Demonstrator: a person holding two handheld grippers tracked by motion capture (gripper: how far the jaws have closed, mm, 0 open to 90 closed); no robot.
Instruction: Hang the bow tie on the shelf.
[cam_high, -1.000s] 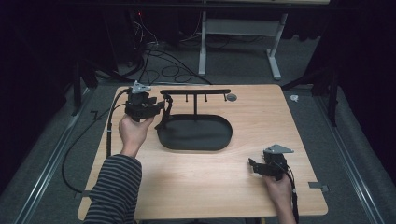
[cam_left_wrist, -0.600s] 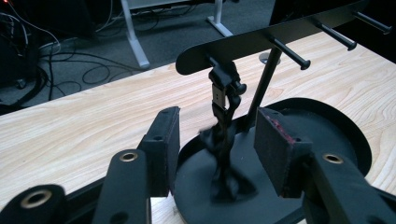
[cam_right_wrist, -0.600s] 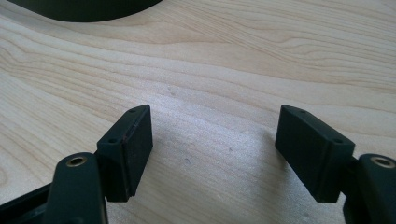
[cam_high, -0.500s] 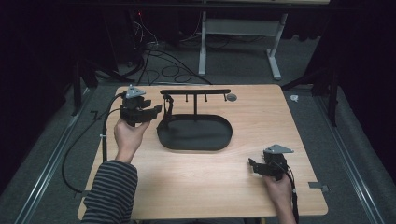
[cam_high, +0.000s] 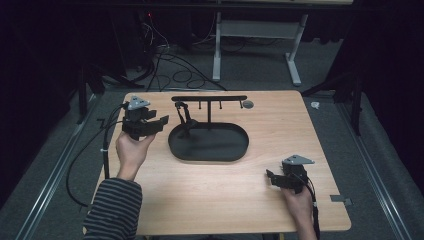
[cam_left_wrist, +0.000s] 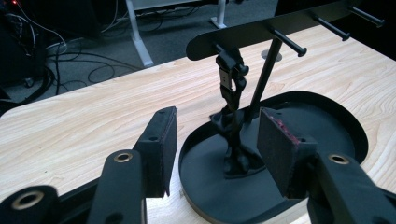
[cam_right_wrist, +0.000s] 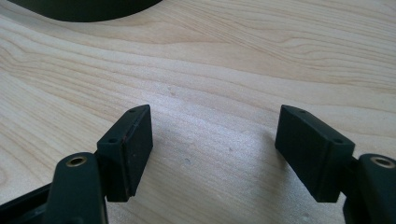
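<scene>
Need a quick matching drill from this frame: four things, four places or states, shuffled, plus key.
Things:
1. left tongs
2. right tongs
3. black strap
4. oval tray

Places or states:
A. hangs from the rack's bar, lower end lying in the tray
B. open, over bare wood near the table's front right
C. open, just left of the tray, nothing between the pads
D. sits on the table's middle, under the bar

Pairs: 1-C, 2-B, 3-A, 4-D
</scene>
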